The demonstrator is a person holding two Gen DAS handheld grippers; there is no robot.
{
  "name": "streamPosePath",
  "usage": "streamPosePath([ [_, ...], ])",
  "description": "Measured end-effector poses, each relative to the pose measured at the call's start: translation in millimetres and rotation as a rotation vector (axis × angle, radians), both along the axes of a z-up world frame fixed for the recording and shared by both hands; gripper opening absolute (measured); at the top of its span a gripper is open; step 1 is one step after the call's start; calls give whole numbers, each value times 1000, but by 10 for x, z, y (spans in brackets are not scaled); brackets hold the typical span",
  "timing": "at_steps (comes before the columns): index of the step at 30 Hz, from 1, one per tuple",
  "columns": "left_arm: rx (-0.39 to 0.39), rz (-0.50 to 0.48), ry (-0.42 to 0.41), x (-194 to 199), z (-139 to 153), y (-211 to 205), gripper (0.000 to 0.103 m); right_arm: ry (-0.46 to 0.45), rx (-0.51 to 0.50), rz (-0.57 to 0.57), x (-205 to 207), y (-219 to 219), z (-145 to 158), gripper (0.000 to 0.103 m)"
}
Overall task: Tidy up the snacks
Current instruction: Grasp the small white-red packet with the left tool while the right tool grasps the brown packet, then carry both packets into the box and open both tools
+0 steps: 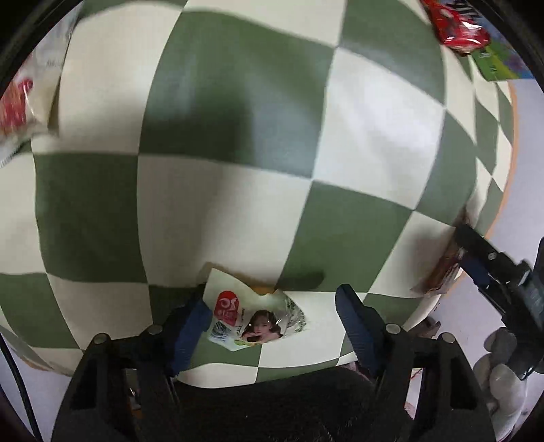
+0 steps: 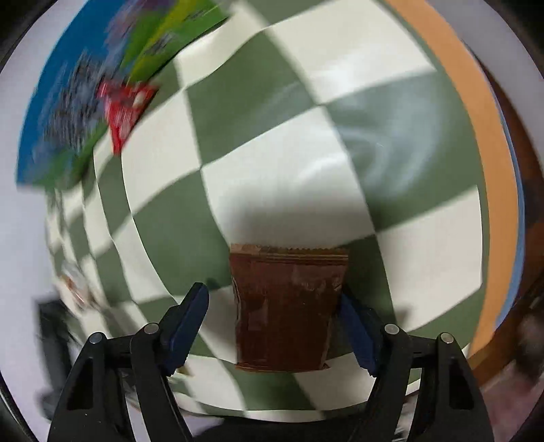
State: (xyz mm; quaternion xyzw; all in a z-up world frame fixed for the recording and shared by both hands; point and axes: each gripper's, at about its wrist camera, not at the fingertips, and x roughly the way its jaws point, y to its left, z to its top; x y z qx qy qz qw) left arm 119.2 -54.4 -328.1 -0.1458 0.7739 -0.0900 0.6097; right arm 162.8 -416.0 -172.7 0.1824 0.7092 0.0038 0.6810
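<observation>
Left wrist view, far left edge: a white packet with red print [image 1: 17, 108] lies on the green-and-white checked cloth [image 1: 238, 210], partly cut off by the frame. Lower centre: the left gripper [image 1: 272, 318] stands with its jaws spread wide. A small white snack packet [image 1: 253, 314], bearing a red logo and a woman's portrait, lies on the cloth between the fingers. Its left edge sits against the left finger; the right finger [image 1: 353, 319] is well apart from it. Nothing is pinched. Upper right: a red wrapper [image 1: 457, 29] rests beside a green-and-blue box [image 1: 499, 63] at the cloth's far edge. Right edge: the right gripper [image 1: 489, 268] is seen from the side at the cloth's border, with a brown packet [image 1: 442, 272] at its tip.

Right wrist view, upper left: the same box [image 2: 85, 102] and red wrapper [image 2: 127, 108] appear, heavily blurred. Centre: the checked cloth [image 2: 289, 163] covers a table with an orange rim [image 2: 476, 112]. Lower centre: the right gripper [image 2: 273, 309] is likewise spread. The brown packet [image 2: 285, 306], crimped end pointing away, lies between the fingers. Its right edge touches the right finger [image 2: 357, 326]; the left finger stands clear of it. No grip is closed on it.
</observation>
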Motion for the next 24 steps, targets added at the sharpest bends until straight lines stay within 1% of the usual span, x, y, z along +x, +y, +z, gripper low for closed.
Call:
streamPosePath([
  [1, 1, -9, -9, -11, 23, -18, 74, -9, -13, 25, 10, 37, 18, 79],
  [3, 1, -20, -1, -35, 27, -50, 74, -18, -38, 80, -28, 102, 54, 79],
  [7, 16, -28, 43, -119, -90, -107, 74, 1, -49, 96, -138, 146, 26, 79],
  [9, 38, -37, 34, -166, -117, -152, 72, 2, -64, 103, -189, 182, -16, 79],
  [10, 63, -53, 17, -179, -105, -191, 59, -8, -72, 103, -221, 179, -26, 79],
  [11, 81, -69, 3, -183, -94, -206, 57, -26, -83, 105, -251, 176, -21, 78],
  [12, 100, -102, -17, -194, -76, -269, 55, -47, -94, 111, -238, 197, -19, 69],
  [14, 116, -115, -40, -192, -42, -328, 53, -93, -133, 144, -234, 258, 20, 59],
  [17, 127, -118, -79, -161, 33, -385, 49, -125, -154, 187, -111, 321, 16, 59],
  [18, 126, -114, -90, -125, 66, -399, 44, -131, -156, 194, -111, 332, 27, 59],
  [19, 121, -101, -99, -79, 101, -398, 43, -137, -156, 201, -105, 349, 44, 59],
  [20, 117, -92, -103, -80, 122, -314, 43, -143, -152, 204, -96, 356, 61, 59],
  [24, 96, -38, -154, 137, 241, -290, 44, -175, -128, 204, 31, 375, 172, 59],
])
